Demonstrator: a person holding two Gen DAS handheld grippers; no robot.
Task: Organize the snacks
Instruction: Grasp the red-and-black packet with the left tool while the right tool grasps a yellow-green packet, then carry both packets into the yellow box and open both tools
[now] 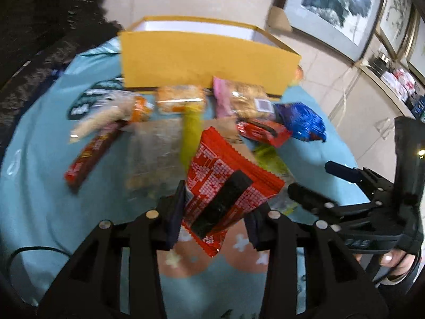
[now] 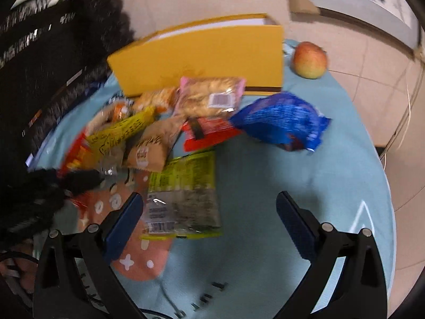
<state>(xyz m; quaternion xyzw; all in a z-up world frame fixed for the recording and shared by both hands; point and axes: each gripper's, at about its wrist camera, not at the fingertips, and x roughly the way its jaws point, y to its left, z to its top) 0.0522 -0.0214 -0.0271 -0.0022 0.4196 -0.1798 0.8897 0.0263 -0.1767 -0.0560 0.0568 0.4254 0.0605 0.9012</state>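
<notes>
Two handheld grippers work above a round table covered in a light blue cloth (image 2: 305, 180). Left gripper (image 1: 215, 212): jaws partly closed, pinching a red snack packet (image 1: 228, 183) with a white checked pattern and a black stripe, raised clear of the pile; its printing is too blurred to read. Right gripper (image 2: 209, 220): jaws spread wide, nothing between them, hovering over a green-and-clear packet (image 2: 183, 194) lying near the table's centre, whose label shows dense lettering that cannot be read. Remaining snacks lie heaped toward the far side: a blue crinkled bag (image 2: 281, 119) at right, a pink-edged packet (image 2: 209, 95) bearing a white barcode sticker, a yellow packet (image 2: 119, 133) with dark unreadable characters, and a long red bar (image 1: 90, 154) at left. Behind them stands an open yellow box (image 2: 202, 58); an apple (image 2: 309, 59) rests to its right.
</notes>
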